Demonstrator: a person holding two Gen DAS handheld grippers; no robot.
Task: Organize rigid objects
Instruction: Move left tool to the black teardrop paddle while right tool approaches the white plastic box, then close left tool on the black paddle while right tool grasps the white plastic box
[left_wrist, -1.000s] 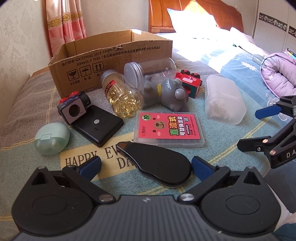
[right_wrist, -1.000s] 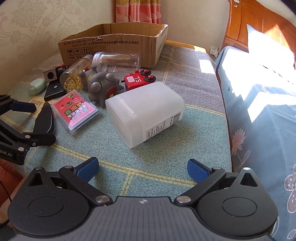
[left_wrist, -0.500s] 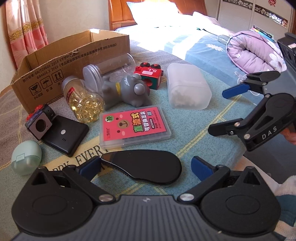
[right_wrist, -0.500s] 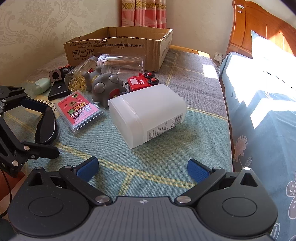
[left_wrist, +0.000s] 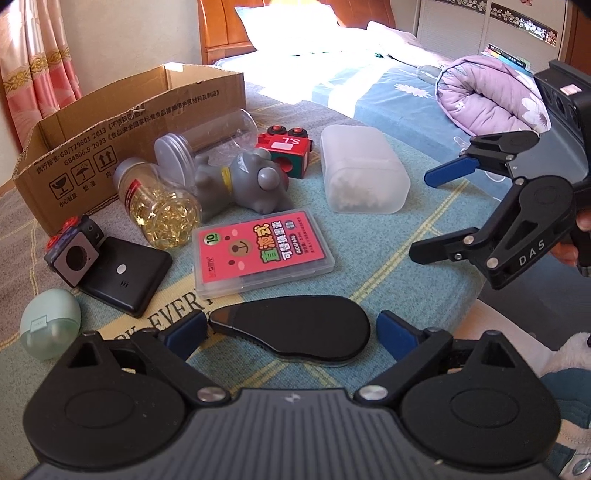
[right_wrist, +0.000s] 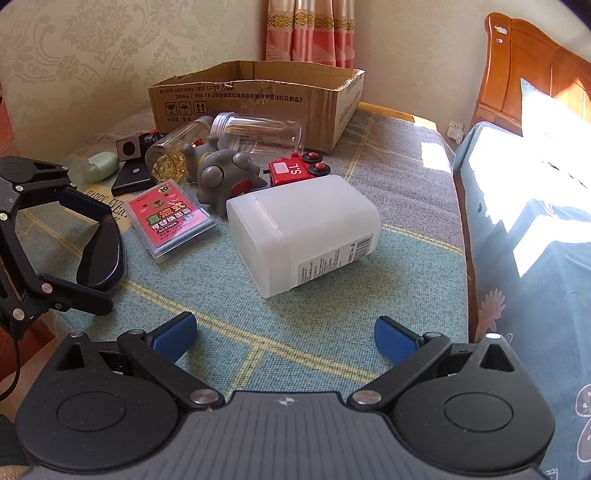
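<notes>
Bedside blanket (left_wrist: 424, 236) clutter: we note left gripper (left_wrist: 291, 332) closing around the black case (left_wrist: 295, 328), not yet pinching; right gripper (right_wrist: 286, 338) wide, idle.

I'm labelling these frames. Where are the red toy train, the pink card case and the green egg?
Red toy train (left_wrist: 284, 146), left wrist view, red side.
Pink card case (left_wrist: 258, 249), left wrist view, label middle.
Green egg (left_wrist: 50, 323), left wrist view, shell front.

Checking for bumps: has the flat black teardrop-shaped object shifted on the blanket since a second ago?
No. The flat black teardrop-shaped object still lies just below the pink card case.
</notes>
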